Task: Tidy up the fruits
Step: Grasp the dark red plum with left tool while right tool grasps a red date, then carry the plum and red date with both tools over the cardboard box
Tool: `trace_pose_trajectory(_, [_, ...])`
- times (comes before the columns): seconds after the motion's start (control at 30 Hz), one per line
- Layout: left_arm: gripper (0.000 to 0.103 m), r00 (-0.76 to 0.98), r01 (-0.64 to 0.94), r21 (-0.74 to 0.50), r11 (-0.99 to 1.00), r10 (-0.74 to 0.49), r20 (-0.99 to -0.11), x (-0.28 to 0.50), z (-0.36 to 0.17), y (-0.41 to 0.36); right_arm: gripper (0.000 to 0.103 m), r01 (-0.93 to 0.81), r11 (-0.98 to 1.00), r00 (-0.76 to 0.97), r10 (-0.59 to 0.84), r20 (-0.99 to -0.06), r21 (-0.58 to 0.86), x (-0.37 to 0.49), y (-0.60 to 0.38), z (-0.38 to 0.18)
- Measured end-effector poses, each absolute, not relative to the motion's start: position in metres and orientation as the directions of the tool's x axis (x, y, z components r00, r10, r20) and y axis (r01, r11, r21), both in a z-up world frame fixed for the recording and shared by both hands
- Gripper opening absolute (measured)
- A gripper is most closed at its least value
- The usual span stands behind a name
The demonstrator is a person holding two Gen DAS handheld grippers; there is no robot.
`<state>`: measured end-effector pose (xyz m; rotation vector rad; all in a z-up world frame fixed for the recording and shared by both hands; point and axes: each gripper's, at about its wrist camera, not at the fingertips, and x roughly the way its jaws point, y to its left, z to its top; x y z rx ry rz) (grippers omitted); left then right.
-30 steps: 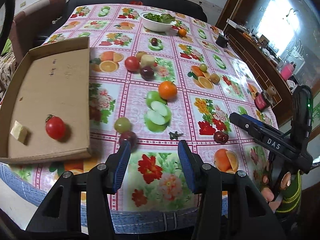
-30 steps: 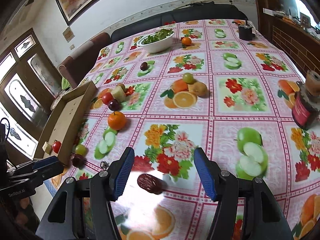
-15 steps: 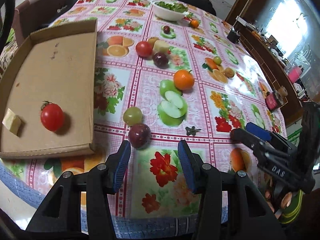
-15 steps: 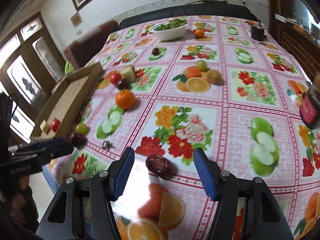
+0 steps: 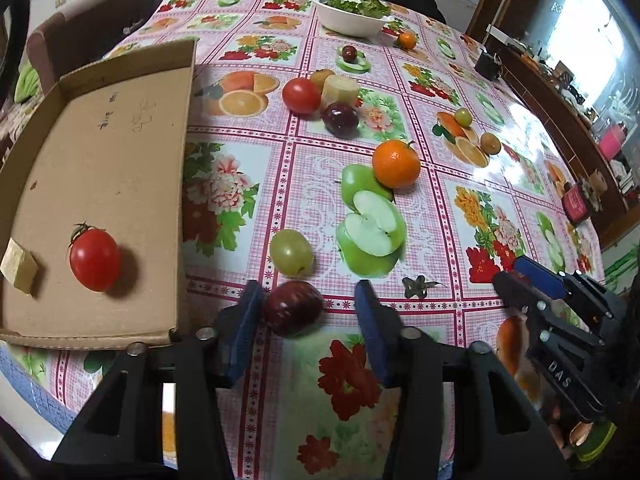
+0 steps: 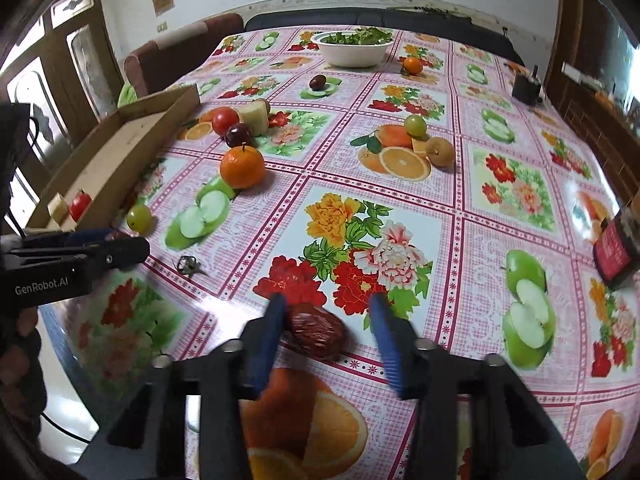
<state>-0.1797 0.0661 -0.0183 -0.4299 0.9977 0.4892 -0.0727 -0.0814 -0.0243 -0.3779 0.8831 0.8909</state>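
A dark red plum point(image 5: 294, 314) lies on the fruit-print tablecloth between the blue pads of my left gripper point(image 5: 307, 296). Its jaws are closing; the left pad touches the plum and the right pad stands apart. In the right wrist view a wrinkled red date point(image 6: 316, 336) lies between the pads of my right gripper point(image 6: 327, 302), also closing, with a gap on the right side. A cardboard tray point(image 5: 100, 160) to the left holds a tomato point(image 5: 95, 259) and a tan cube point(image 5: 18, 266).
Loose on the cloth are a green grape point(image 5: 291, 251), an orange point(image 5: 396, 163), a tomato point(image 5: 301, 95) and a second plum point(image 5: 341, 119). A white bowl of greens point(image 5: 352, 16) stands far back. A dark jar point(image 6: 616, 248) sits at the right edge.
Both grippers came down toward the table. The plum now lies between the left jaws and the date between the right jaws, and both pairs of jaws have narrowed.
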Motion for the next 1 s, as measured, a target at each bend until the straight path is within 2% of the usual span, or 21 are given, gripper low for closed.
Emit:
trace_pose_trajectory(0.13, [0.026, 0.452, -0.58, -0.105, 0.808, 0.212, -0.866, -0.184, -0.015, 0.067, 0.03, -0.803, 0.593, 0.319, 0.52, -0.792, 0.066, -0.072, -0.083, -0.022])
trace_pose_trajectory(0.23, [0.026, 0.474, -0.571, -0.14, 0.809, 0.185, -0.861, -0.188, -0.009, 0.068, 0.03, -0.799, 0.596, 0.317, 0.534, -0.784, 0.083, -0.071, -0.085, -0.017])
trace_pose_trajectory(0.53, [0.026, 0.523, -0.539, -0.097, 0.837, 0.242, -0.818, -0.187, 0.021, 0.054, 0.03, -0.806, 0.581, 0.307, 0.576, -0.758, 0.115, -0.075, -0.082, 0.0])
trace_pose_trajectory(1.0, [0.026, 0.537, -0.562, -0.085, 0.823, 0.285, -0.794, -0.199, 0.034, 0.061, 0.03, -0.814, 0.562, 0.274, 0.595, -0.755, 0.147, -0.078, -0.071, 0.005])
